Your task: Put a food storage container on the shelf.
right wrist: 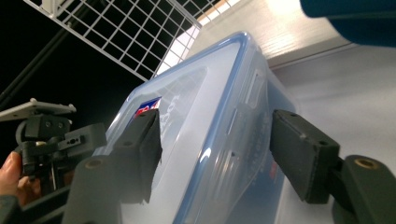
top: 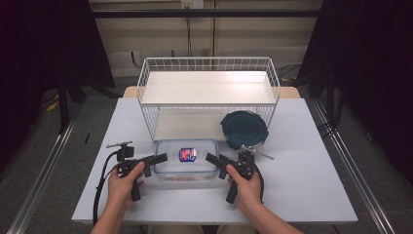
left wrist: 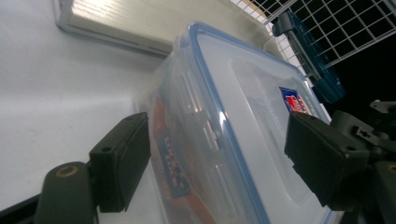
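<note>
A clear rectangular container [top: 186, 161] with a blue-rimmed lid and a red-and-blue label lies on the white table, with red contents showing through its wall. My left gripper [top: 155, 164] is at its left end and my right gripper [top: 217, 165] at its right end. In the left gripper view the container's end [left wrist: 219, 121] lies between the jaws [left wrist: 217, 156], one pad beside the wall and one over the lid, with small gaps. The right gripper view shows its jaws [right wrist: 217, 154] straddling the other end [right wrist: 215, 112] the same way.
A white wire rack [top: 209, 92] with two shelves stands behind the container. A round dark teal lidded container [top: 244, 129] sits at the rack's front right. Bare table [top: 302, 185] lies to the right and along the front edge.
</note>
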`<state>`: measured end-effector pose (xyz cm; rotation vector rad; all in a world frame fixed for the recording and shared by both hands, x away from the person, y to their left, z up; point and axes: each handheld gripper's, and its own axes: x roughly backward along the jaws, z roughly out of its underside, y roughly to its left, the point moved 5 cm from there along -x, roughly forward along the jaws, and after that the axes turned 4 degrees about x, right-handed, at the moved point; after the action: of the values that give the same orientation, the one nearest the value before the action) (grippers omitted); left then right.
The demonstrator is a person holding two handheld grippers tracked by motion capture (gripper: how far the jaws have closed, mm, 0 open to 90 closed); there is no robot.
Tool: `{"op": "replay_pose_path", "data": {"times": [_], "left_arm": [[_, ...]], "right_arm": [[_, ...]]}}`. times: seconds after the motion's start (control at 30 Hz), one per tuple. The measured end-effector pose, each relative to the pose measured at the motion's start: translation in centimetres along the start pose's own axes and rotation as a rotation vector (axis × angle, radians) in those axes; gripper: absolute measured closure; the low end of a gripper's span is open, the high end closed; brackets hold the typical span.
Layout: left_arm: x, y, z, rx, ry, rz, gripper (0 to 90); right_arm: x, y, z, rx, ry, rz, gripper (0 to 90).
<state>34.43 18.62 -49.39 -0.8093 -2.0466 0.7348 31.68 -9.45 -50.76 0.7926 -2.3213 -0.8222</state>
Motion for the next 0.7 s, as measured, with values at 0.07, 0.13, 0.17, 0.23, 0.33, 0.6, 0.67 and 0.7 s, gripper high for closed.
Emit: {"op": "replay_pose_path", "data": {"times": [0.07, 0.13, 0.17, 0.23, 0.33, 0.6, 0.67, 0.7], "left_arm": [[0.04, -0.04, 0.02, -0.001, 0.005, 0.001, 23.2], [0.07, -0.11, 0.10, 0.004, 0.012, -0.005, 23.2], [-0.03, -0.17, 0.14, 0.003, 0.003, -0.002, 23.0], [-0.13, -0.22, 0.18, 0.005, 0.001, -0.004, 23.4], [-0.28, -0.31, 0.25, 0.016, 0.001, 0.011, 25.0], [-0.13, -0.47, 0.43, 0.029, -0.015, -0.001, 26.4], [-0.08, -0.57, 0.51, 0.035, -0.031, -0.009, 27.9], [0.04, -0.53, 0.55, 0.042, -0.032, -0.013, 27.9]], "right_arm": [[0.03, -0.10, -0.01, -0.001, -0.007, 0.004, 37.2], [0.12, -0.31, -0.08, -0.027, -0.007, 0.000, 39.4], [0.12, -0.31, -0.07, -0.033, -0.010, -0.003, 39.2], [0.11, -0.35, 0.07, -0.047, -0.020, -0.001, 39.1], [0.13, -0.62, 0.13, -0.087, -0.038, 0.002, 41.4], [0.34, -0.85, 0.13, -0.176, -0.082, 0.004, 50.0], [0.38, -0.89, 0.19, -0.195, -0.090, 0.006, 50.7], [0.40, -0.89, 0.21, -0.202, -0.092, 0.007, 51.0]]}}
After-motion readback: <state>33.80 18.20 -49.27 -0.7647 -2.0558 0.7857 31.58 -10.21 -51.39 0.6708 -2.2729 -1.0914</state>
